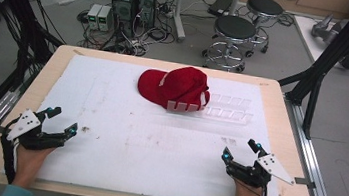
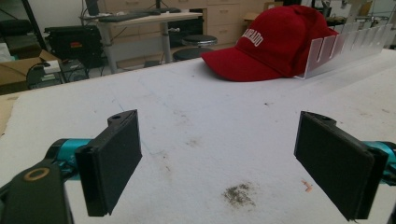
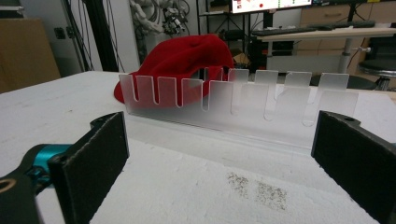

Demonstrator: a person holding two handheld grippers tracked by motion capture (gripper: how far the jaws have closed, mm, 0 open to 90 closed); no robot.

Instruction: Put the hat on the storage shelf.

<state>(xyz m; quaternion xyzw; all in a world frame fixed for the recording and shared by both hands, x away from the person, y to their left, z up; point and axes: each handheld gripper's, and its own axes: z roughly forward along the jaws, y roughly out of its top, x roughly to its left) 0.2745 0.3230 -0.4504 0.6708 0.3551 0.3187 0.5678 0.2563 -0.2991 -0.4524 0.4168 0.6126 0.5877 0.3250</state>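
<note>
1. Where the wooden table (image 1: pixel 282 108) carries it, a white foam mat (image 1: pixel 146 145) covers nearly the whole top, smudged with a few dark specks.
2. The red baseball cap (image 1: pixel 176 85) lies at the far middle of the mat, white lettering on its front; it rests against the left end of the rack and is well apart from both grippers.
3. The clear slotted acrylic rack (image 1: pixel 226 112) stands upright just right of the cap, its row of notched tabs running along the mat's far side.
4. The left gripper (image 1: pixel 61 120) sits at the near left corner, held in a hand (image 1: pixel 28 160); its jaws are spread wide with nothing between them.
5. The right gripper (image 1: pixel 241 150) sits at the near right, likewise released, jaws wide apart and bare, facing the rack.
</note>
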